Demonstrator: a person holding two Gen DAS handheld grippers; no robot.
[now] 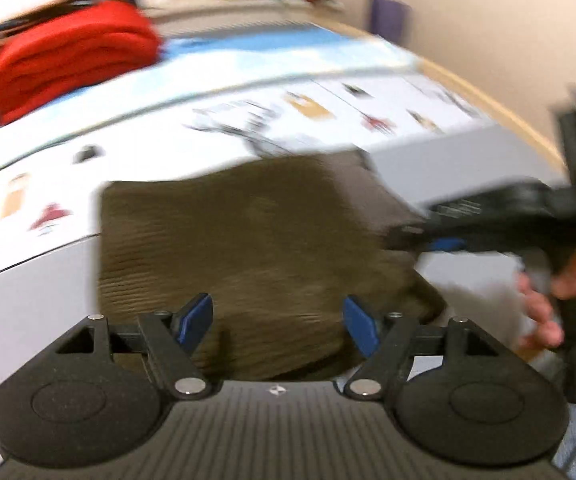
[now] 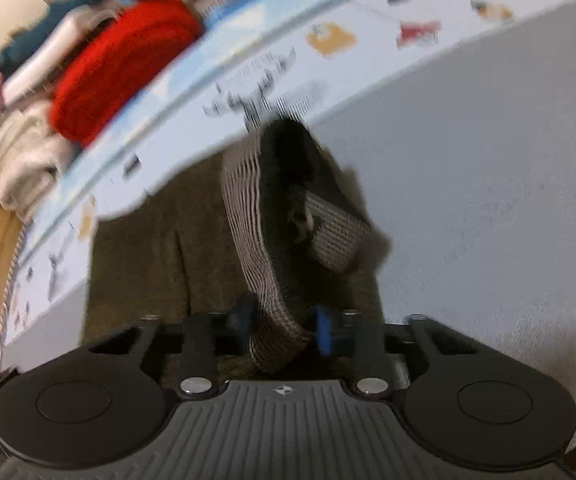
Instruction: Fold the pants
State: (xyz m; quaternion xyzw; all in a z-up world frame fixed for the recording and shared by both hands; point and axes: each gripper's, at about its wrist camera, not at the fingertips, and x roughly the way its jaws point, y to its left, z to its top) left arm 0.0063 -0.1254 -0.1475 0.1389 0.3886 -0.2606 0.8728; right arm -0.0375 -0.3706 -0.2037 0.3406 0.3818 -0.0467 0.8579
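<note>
Olive-brown pants (image 1: 248, 236) lie folded flat on a grey bedsheet (image 1: 28, 320). My left gripper (image 1: 280, 326) hangs open just above their near edge, with nothing between its blue pads (image 1: 198, 318). In the left wrist view the right gripper (image 1: 428, 240) reaches in from the right to the pants' far right corner, with a person's hand (image 1: 540, 312) behind it. In the right wrist view my right gripper (image 2: 284, 326) is shut on the striped grey elastic waistband (image 2: 256, 240), which stands lifted in a loop above the pants (image 2: 148, 264). Both views are blurred.
A folded red garment (image 1: 68, 56) lies at the back left on a light blue printed cover (image 1: 288, 104), beside a pile of white and teal clothes (image 2: 28, 132). A wooden bed edge (image 1: 508, 108) and a wall run along the right. Bare grey sheet (image 2: 488, 200) spreads right of the pants.
</note>
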